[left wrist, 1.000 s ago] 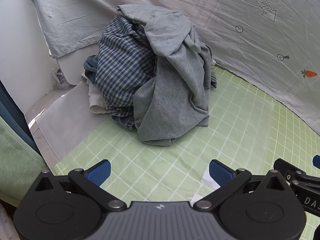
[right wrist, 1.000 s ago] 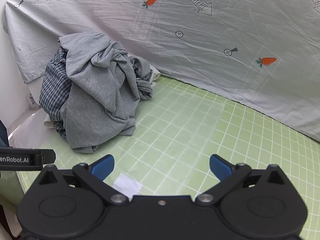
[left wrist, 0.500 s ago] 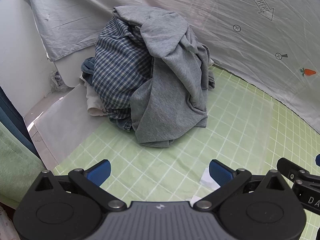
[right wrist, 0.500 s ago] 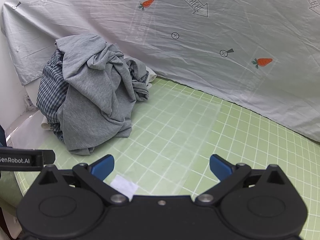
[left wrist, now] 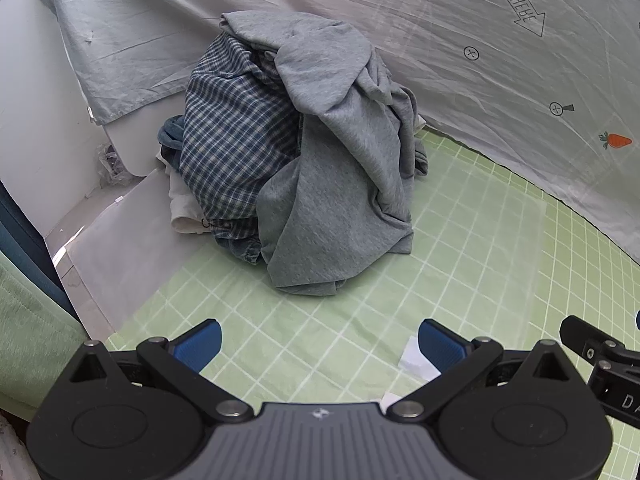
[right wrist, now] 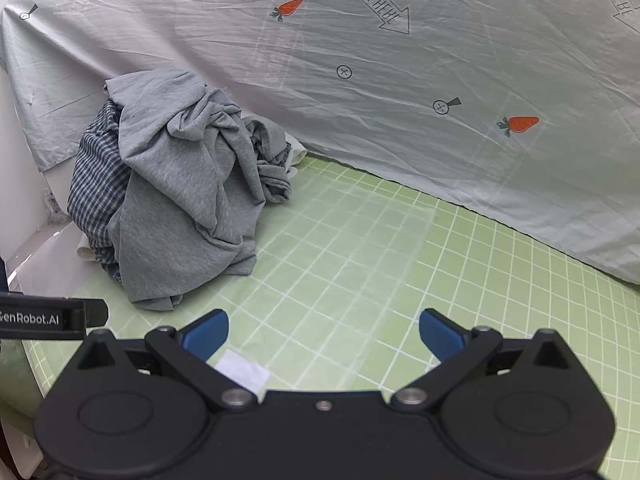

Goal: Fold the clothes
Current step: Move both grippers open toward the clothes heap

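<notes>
A pile of crumpled clothes sits at the far left of a green gridded mat (left wrist: 460, 248). A grey knit garment (left wrist: 340, 168) lies on top, over a blue checked shirt (left wrist: 228, 144), with denim (left wrist: 170, 136) and a white piece (left wrist: 182, 216) beneath. The pile also shows in the right wrist view, grey garment (right wrist: 180, 200) and checked shirt (right wrist: 94, 184). My left gripper (left wrist: 318, 342) is open and empty, a short way in front of the pile. My right gripper (right wrist: 322, 334) is open and empty, to the right of the pile over the mat (right wrist: 360, 260).
A grey printed sheet (right wrist: 400, 80) with carrots and arrows hangs behind the mat. A white paper slip (right wrist: 242, 372) lies on the mat near the grippers. A white surface (left wrist: 116, 252) and a wall lie left of the mat. The right gripper's side (left wrist: 600, 352) shows at the left view's edge.
Both grippers have drawn back and up a little from the pile, which now sits lower in view and looks smaller. Both stay open. The clothes have not moved.
</notes>
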The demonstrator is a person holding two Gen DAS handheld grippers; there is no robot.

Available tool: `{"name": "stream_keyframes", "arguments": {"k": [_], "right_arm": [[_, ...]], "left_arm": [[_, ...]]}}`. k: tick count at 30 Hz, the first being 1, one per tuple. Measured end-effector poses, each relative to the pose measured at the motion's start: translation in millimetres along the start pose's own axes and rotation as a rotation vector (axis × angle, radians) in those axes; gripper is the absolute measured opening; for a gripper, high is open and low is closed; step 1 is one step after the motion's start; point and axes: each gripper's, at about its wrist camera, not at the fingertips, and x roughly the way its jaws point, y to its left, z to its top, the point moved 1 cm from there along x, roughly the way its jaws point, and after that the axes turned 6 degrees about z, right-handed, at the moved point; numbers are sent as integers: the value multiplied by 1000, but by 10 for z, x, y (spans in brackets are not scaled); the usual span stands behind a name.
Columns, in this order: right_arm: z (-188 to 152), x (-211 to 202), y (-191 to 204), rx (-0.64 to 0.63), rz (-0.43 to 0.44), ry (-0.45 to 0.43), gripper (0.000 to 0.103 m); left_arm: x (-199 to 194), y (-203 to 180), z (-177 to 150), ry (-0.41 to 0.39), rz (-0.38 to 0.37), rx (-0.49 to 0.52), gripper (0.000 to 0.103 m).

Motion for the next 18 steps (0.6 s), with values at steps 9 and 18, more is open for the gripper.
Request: {"name": "stream_keyframes", "arguments": {"k": [9, 18], "right_arm": [[-4, 9, -14, 1, 1, 3, 103], [-2, 12, -17, 4, -3, 2, 103]], "left_arm": [[10, -2, 21, 6, 6, 2, 103], [23, -1, 35, 13, 10, -1, 103]]}}
